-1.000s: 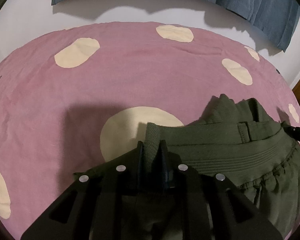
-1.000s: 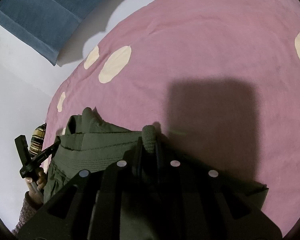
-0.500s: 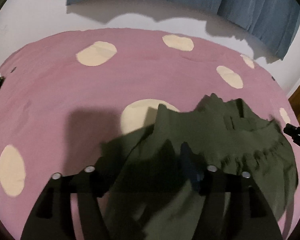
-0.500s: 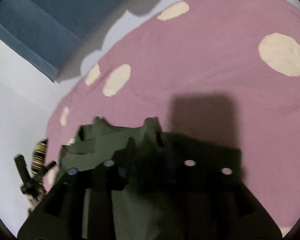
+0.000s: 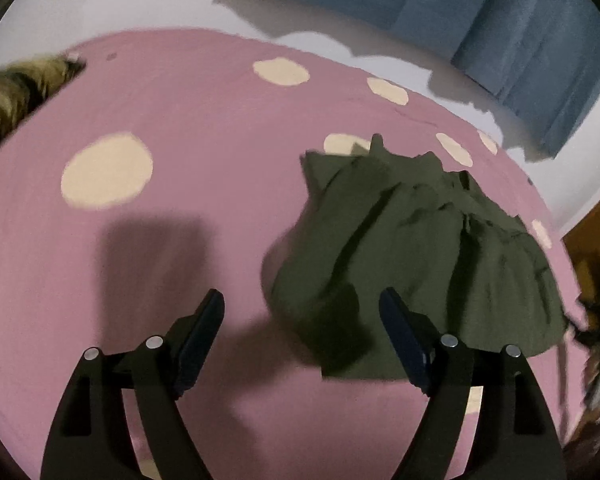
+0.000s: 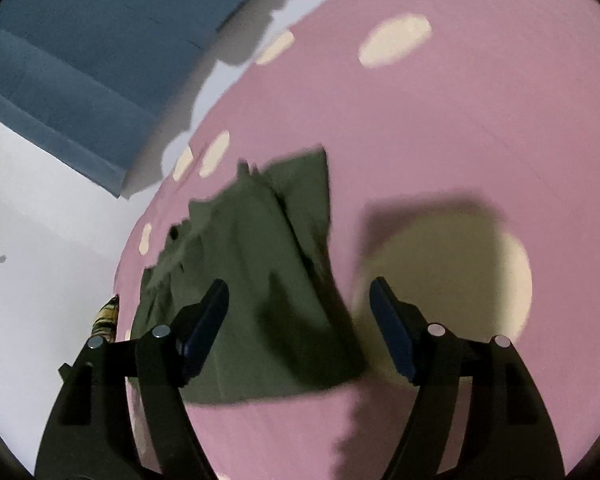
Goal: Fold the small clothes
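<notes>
A small olive-green garment (image 5: 412, 248) lies folded over in a loose heap on the pink spotted cloth (image 5: 180, 120). My left gripper (image 5: 302, 336) is open and empty, raised above the cloth, with the garment just ahead and to its right. In the right wrist view the same garment (image 6: 252, 280) lies ahead and left on the cloth (image 6: 460, 120). My right gripper (image 6: 300, 320) is open and empty above the garment's near edge.
Blue fabric (image 5: 500, 20) hangs on the white wall behind the cloth, also in the right wrist view (image 6: 80, 60). A striped sleeve (image 5: 16, 92) shows at the far left. Wooden furniture (image 5: 596, 232) stands at the right edge.
Both grippers were shut on the garment's waistband, then opened and let it drop. Both have lifted and pulled back, and the garment now lies in a folded heap.
</notes>
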Motion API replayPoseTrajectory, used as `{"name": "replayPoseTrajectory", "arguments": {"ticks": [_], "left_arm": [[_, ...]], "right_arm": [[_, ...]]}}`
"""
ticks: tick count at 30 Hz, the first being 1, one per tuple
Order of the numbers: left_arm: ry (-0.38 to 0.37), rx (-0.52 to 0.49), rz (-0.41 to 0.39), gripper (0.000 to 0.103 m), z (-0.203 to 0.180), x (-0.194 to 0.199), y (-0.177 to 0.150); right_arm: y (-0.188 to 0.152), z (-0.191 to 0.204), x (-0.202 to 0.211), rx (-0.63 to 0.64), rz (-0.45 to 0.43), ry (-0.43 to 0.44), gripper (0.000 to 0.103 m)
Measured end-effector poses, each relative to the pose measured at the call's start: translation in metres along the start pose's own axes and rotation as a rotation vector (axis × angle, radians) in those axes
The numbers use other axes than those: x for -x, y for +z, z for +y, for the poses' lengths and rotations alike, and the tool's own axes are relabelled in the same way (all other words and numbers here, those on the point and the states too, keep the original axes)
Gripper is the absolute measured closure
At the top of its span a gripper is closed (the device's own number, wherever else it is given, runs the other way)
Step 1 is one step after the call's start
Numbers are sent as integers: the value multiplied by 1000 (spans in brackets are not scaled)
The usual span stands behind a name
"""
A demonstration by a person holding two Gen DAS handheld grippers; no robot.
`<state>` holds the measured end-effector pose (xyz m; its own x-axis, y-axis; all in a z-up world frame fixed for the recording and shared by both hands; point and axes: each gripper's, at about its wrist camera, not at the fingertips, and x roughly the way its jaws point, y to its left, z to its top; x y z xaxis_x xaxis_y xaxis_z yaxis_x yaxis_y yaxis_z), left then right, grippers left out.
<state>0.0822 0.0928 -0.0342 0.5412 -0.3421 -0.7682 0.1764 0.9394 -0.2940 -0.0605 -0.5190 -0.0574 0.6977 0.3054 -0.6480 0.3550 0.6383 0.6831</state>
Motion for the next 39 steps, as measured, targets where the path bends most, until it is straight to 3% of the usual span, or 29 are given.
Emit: {"name": "replayPoseTrajectory", "arguments": {"ticks": [4,6,7,9,13,16,19,21,24,27,31,34,39], "left_arm": [[-23,44,17,24,1,-5,-12],[-35,51,23,24,-3,-8,-15],[-38,52,25,24,-4,-9,-16],[-39,57,29,24,-7,-13,-19],[-59,81,47,24,-8,-23,-22],[-78,109,51,24,-7,-26,-21],[-90,120,54,24,-7,-29,-20],[-95,123,53,24,-6,-30,-20],[-103,137,54,24,-5,-31,-21],[-104,137,52,24,-5,-31,-21],[-104,139,51,24,-5,-30,-22],[-102,139,49,23,-5,-31,-22],[-107,146,51,20,-5,-33,-22]], "right_arm": [[-20,-1,-18,-5,66,36,35],[-26,5,-24,52,50,-54,71],[-26,6,-26,73,44,-83,76],[-25,1,-31,53,45,-57,81],[-25,-6,-33,37,41,-13,78],[-24,-10,-25,-8,44,-6,70],[-24,-5,-3,-31,-26,-97,62],[-27,14,16,-10,-125,-144,59],[-36,59,25,58,-181,-45,47],[-55,116,1,167,-85,93,42],[-88,172,-57,245,107,229,41],[-104,193,-99,271,212,241,39],[-127,179,-174,261,362,126,31]]}}
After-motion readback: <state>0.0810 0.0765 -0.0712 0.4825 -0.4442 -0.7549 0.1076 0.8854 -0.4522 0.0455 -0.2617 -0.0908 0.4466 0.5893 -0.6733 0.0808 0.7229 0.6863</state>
